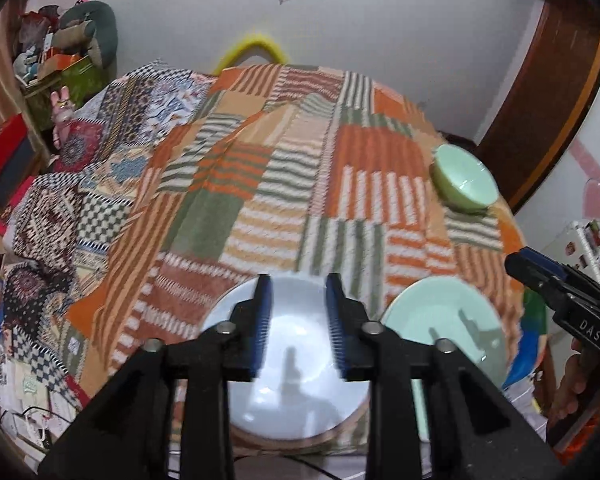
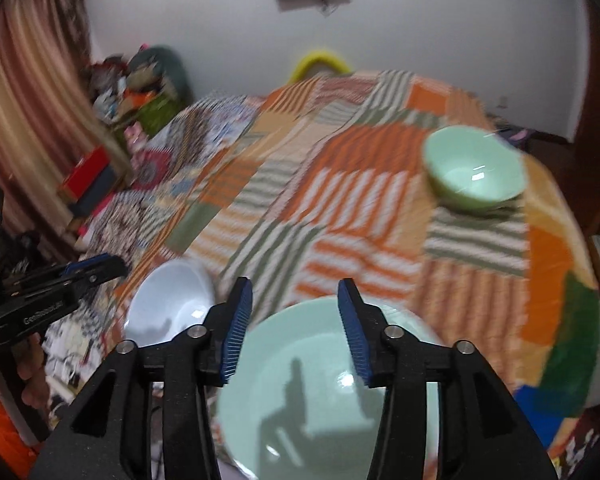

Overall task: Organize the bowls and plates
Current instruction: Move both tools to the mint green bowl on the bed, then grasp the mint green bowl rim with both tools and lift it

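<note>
A pale blue plate [image 1: 300,392] lies at the near edge of the patchwork cloth, right below my open, empty left gripper [image 1: 298,284]. A mint green plate [image 1: 448,328] lies to its right; in the right wrist view the green plate [image 2: 312,400] sits under my open, empty right gripper [image 2: 296,288]. A mint green bowl [image 1: 466,178] stands farther back on the right, also in the right wrist view [image 2: 474,170]. The blue plate [image 2: 172,304] shows left of the right gripper. Each gripper shows at the edge of the other's view: right [image 1: 518,264], left [image 2: 114,266].
The striped orange, green and white patchwork cloth [image 1: 284,168] covers the surface; a second patterned cloth [image 1: 100,168] lies on its left. Boxes and clutter [image 1: 52,64] stack at far left by a curtain. A wooden door frame [image 1: 540,112] stands at the right.
</note>
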Demonstrator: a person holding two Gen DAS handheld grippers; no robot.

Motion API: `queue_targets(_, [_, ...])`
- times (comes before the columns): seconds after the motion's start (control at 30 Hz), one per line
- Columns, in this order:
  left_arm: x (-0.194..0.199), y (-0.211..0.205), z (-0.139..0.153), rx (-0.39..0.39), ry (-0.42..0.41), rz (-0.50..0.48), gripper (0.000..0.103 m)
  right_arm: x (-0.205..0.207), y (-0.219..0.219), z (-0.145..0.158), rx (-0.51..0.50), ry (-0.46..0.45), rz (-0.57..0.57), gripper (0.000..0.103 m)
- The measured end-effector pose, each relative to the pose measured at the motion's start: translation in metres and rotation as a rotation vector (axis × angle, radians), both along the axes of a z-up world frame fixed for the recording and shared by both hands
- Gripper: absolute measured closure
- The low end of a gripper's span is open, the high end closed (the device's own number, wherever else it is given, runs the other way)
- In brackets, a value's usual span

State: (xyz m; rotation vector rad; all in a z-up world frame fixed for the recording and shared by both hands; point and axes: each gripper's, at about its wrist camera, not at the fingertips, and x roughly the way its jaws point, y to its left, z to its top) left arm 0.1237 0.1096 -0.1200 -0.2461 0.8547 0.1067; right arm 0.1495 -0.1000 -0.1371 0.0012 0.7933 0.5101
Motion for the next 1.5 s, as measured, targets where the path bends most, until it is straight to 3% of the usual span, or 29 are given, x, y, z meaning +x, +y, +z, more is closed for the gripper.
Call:
queue_targets(0.07, [0.007, -0.008, 0.010, -0.004, -0.030, 0.000, 0.055, 0.003, -0.018, 0.008, 0.008, -0.021, -0.036, 0.058])
queue_targets(0.37, [0.048, -0.052, 0.036, 0.025, -0.097, -0.043, 0.039, 0.036, -0.082, 0.027, 0.013, -0.091, -0.207, 0.049])
queue_targets(0.73, [0.112, -0.098, 0.011, 0.056, -0.034, -0.125, 0.038, 0.103, -0.118, -0.011, 0.042, 0.012, -0.297, 0.045])
queue_targets(1.1, [0.150, -0.104, -0.028, 0.038, 0.037, -0.161, 0.038, 0.165, -0.116, -0.046, 0.040, 0.099, -0.311, 0.045])
queue_targets(1.27, [0.160, -0.105, -0.039, 0.025, 0.057, -0.170, 0.038, 0.180, -0.106, -0.057, -0.008, 0.110, -0.311, 0.056])
queue_targets(1.37, [0.163, -0.107, -0.045, 0.016, 0.069, -0.170, 0.038, 0.180, -0.104, -0.058, -0.065, 0.077, -0.323, 0.068])
queue_targets(1.5, [0.166, -0.112, -0.052, -0.003, 0.090, -0.180, 0.038, 0.173, -0.109, -0.057, -0.053, 0.091, -0.279, 0.079])
